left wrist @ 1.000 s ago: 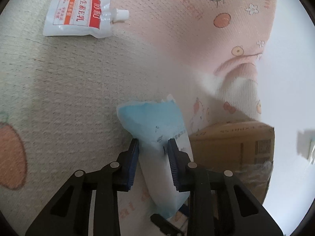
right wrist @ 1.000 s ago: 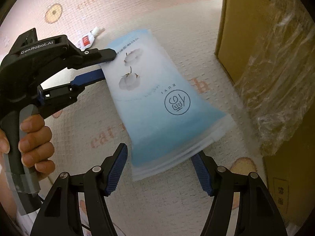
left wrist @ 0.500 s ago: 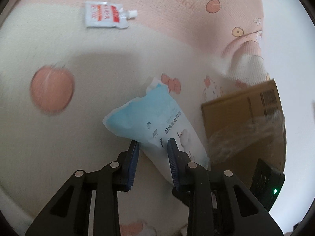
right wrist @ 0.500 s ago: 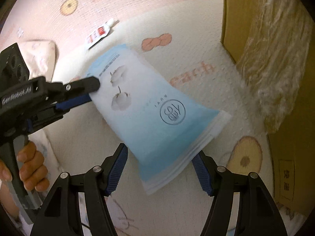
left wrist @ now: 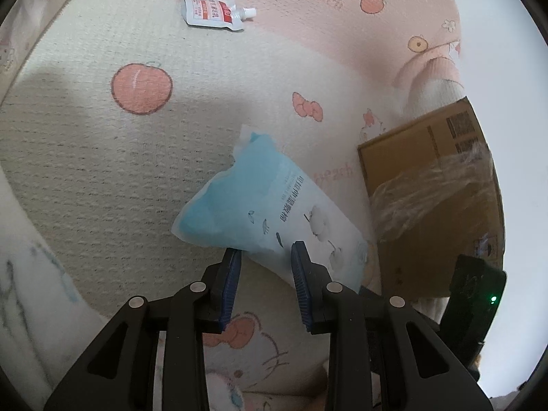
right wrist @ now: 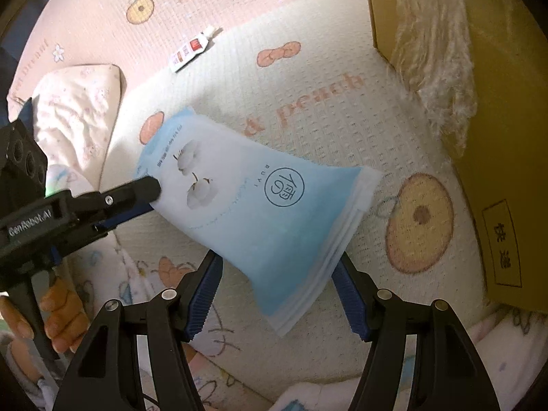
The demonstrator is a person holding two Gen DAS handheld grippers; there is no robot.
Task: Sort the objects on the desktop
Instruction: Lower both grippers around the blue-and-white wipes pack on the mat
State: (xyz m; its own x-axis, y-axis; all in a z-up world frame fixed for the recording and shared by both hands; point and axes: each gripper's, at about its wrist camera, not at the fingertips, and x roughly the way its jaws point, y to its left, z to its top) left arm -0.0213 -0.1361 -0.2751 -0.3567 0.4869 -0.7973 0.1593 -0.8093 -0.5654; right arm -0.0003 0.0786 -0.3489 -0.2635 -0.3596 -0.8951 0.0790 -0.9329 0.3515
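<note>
A light blue and white soft pack [left wrist: 267,212] with cotton pictures hangs in the air over the patterned mat. My left gripper [left wrist: 265,263] is shut on its edge; it also shows in the right wrist view [right wrist: 147,191] gripping the pack's [right wrist: 260,205] left end. My right gripper [right wrist: 277,284] is shut on the pack's lower sealed end, with the jaws held wide by it. A small white and red spouted pouch [left wrist: 214,12] lies flat on the mat far off, also seen in the right wrist view [right wrist: 190,53].
A cardboard box [left wrist: 435,185] with clear plastic film [left wrist: 431,198] over its top stands at the right, close to the pack; it also shows in the right wrist view [right wrist: 486,109]. A pale pillow [right wrist: 75,113] lies at the left.
Both grippers have lifted the blue pack higher above the mat, so the mat and the pouch look farther away. The pack has tilted flatter. Both grips have held.
</note>
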